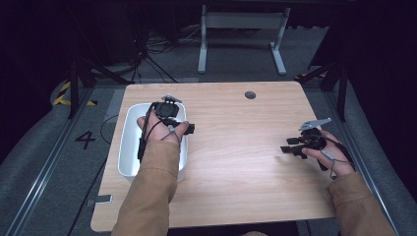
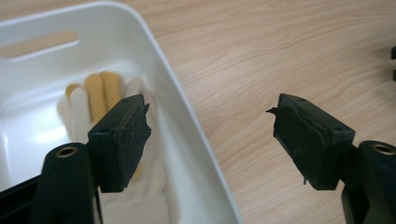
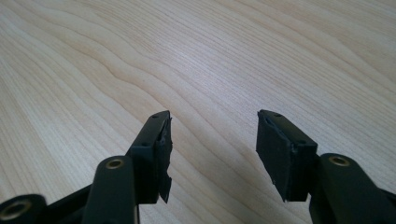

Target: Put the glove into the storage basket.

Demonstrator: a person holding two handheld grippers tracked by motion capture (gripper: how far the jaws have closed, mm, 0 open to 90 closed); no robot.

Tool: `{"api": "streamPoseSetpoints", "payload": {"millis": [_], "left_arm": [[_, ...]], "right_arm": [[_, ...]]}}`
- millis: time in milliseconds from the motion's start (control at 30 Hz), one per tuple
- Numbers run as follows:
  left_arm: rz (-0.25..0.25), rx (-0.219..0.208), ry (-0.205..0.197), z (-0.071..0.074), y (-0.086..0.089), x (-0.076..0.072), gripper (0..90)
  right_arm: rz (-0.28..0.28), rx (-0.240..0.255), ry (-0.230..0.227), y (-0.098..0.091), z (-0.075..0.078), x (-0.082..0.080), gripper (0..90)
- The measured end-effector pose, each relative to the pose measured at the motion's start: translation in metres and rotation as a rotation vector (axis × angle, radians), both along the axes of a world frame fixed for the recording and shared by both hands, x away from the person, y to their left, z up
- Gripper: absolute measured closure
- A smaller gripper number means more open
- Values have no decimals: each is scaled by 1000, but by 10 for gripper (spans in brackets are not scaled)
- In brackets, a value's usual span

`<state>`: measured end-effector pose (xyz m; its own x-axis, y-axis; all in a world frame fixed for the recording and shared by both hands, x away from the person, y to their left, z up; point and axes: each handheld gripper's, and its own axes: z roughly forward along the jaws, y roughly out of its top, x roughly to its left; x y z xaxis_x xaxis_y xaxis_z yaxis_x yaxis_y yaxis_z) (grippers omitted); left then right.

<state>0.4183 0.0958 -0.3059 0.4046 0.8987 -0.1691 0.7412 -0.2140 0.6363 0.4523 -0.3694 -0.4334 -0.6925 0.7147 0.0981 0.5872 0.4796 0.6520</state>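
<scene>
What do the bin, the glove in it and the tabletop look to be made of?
Bin: likely plastic, glossy white, with smooth moulded walls and a cut-out handle slot. Glove: knitted fabric, cream with yellow fingertips; the weave shows, and it lies limp. Tabletop: light wood or wood-look laminate, matte, with printed-looking grain; I cannot tell which.

Behind the left gripper (image 2: 212,140), the glove (image 2: 95,95) in the white bin (image 2: 187,140) is partly hidden by one jaw, and its cuff is cut off by the lower edge. In the high view, the bin's contents are covered by the left hand (image 1: 160,129).
</scene>
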Motion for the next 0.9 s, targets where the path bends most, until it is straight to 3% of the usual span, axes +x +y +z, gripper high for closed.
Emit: {"api": "streamPoseSetpoints", "payload": {"millis": [200, 500, 700, 900], "left_arm": [[-155, -44, -51, 3, -19, -14, 266], [-315, -90, -85, 0, -37, -22, 265], [-374, -122, -114, -6, -42, -25, 270], [-430, -180, -158, -19, -46, -35, 271]], "right_arm": [[0, 27, 1, -4, 1, -3, 467], [2, 48, 0, -7, 2, -5, 468], [3, 51, -1, -8, 2, -5, 469], [6, 56, -7, -8, 3, -5, 470]]}}
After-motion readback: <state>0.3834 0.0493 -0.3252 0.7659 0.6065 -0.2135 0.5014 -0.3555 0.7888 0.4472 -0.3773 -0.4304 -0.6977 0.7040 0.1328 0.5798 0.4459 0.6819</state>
